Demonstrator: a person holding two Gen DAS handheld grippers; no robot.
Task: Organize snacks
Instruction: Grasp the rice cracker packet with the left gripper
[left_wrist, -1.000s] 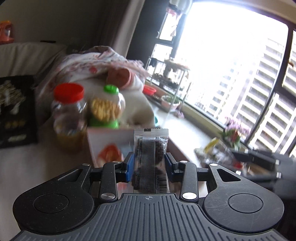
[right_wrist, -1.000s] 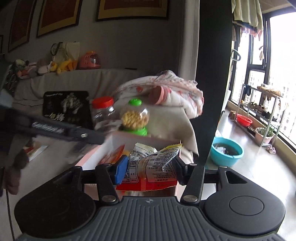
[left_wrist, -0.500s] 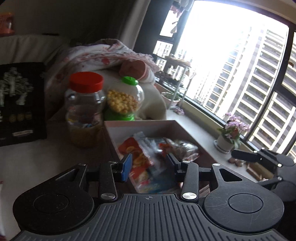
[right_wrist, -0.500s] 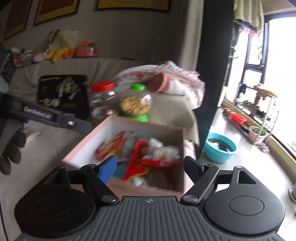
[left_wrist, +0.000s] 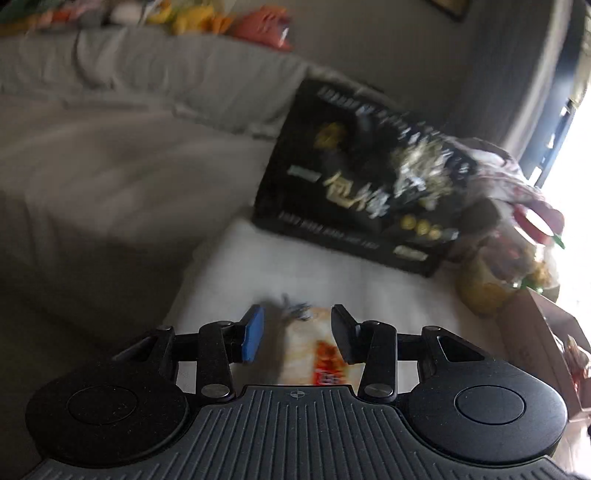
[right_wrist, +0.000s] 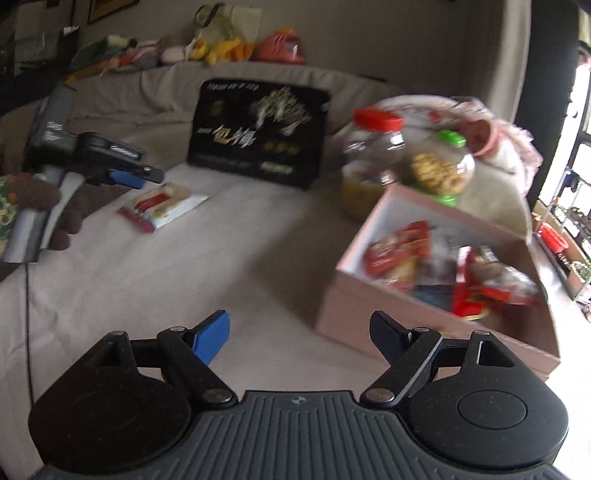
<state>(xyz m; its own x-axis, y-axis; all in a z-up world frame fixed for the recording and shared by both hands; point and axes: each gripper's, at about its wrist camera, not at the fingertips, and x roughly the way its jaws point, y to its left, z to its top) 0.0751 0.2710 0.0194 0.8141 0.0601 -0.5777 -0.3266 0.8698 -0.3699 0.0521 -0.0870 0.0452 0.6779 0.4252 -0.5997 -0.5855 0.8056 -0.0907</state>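
Observation:
A pink open box (right_wrist: 369, 306) at the right holds several snack packets (right_wrist: 402, 254). One white and red snack packet (right_wrist: 162, 206) lies alone on the white cloth at the left. In the left wrist view that packet (left_wrist: 317, 350) lies just below and between the fingers of my left gripper (left_wrist: 295, 317), which is open and not pressing it. From the right wrist view the left gripper (right_wrist: 144, 176) hovers over the packet's far end. My right gripper (right_wrist: 299, 321) is empty, its jaws opening wide over bare cloth left of the box.
A black printed box (right_wrist: 258, 129) leans against the grey sofa back. A red-lid jar (right_wrist: 373, 162) and a green-lid jar (right_wrist: 439, 166) stand behind the pink box. A person's hand (right_wrist: 55, 206) holds the left gripper. Soft toys (right_wrist: 221, 48) sit on the sofa top.
Both grippers let go of the packets they held over the pink box and swung left and down. The left one now sits over the lone packet; the right one opened wide.

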